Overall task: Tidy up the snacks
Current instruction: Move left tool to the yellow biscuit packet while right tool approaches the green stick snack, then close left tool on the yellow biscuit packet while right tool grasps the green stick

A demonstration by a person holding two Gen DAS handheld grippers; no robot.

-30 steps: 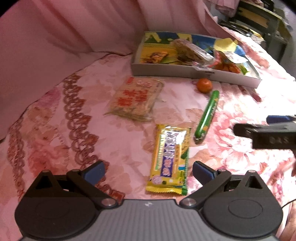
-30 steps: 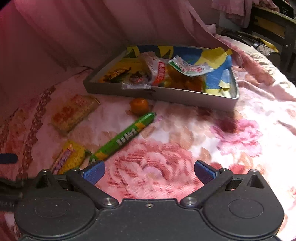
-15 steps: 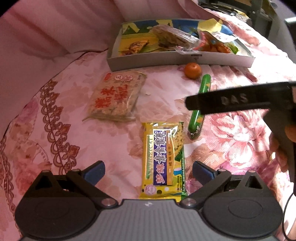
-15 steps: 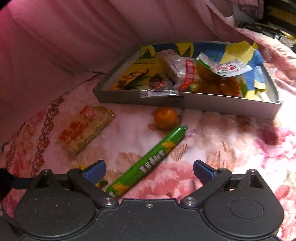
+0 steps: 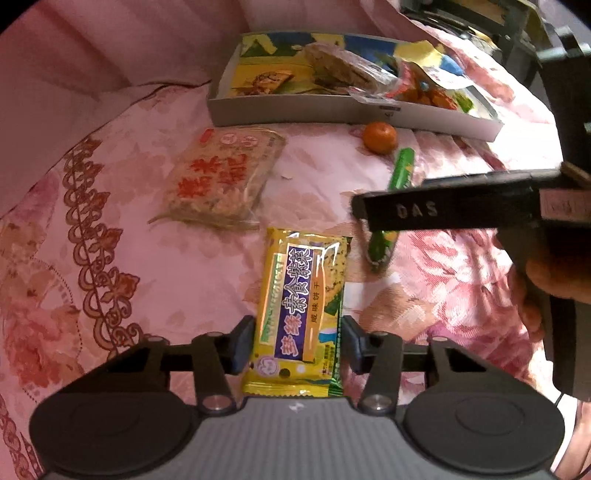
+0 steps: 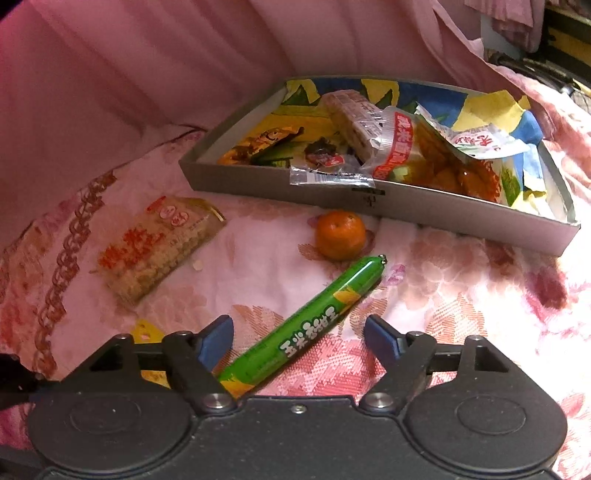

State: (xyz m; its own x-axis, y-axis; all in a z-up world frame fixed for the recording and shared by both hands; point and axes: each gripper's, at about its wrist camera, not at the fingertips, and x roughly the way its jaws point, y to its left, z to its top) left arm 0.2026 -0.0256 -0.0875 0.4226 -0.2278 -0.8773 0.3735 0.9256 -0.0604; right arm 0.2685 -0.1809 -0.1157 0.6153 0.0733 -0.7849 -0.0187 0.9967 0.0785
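A yellow cracker packet (image 5: 301,314) lies flat on the pink floral cloth, its near end between the fingers of my left gripper (image 5: 297,345). The jaws have closed in to the packet's edges. A green sausage stick (image 6: 306,325) lies diagonally between the open fingers of my right gripper (image 6: 299,341), which hovers over its near end. A grey box (image 6: 406,206) with several snacks stands at the back. A rice cake packet (image 6: 155,247) and a small orange (image 6: 340,234) lie before it. The right gripper's body shows in the left wrist view (image 5: 461,206).
Pink curtain folds (image 6: 147,74) rise behind and to the left of the box. Dark furniture (image 5: 480,14) stands at the far right beyond the cloth. A hand (image 5: 554,273) holds the right gripper.
My left gripper moved forward over the yellow packet and its jaws closed in on the packet's sides. My right gripper moved forward and down over the green sausage stick, jaws narrowing somewhat.
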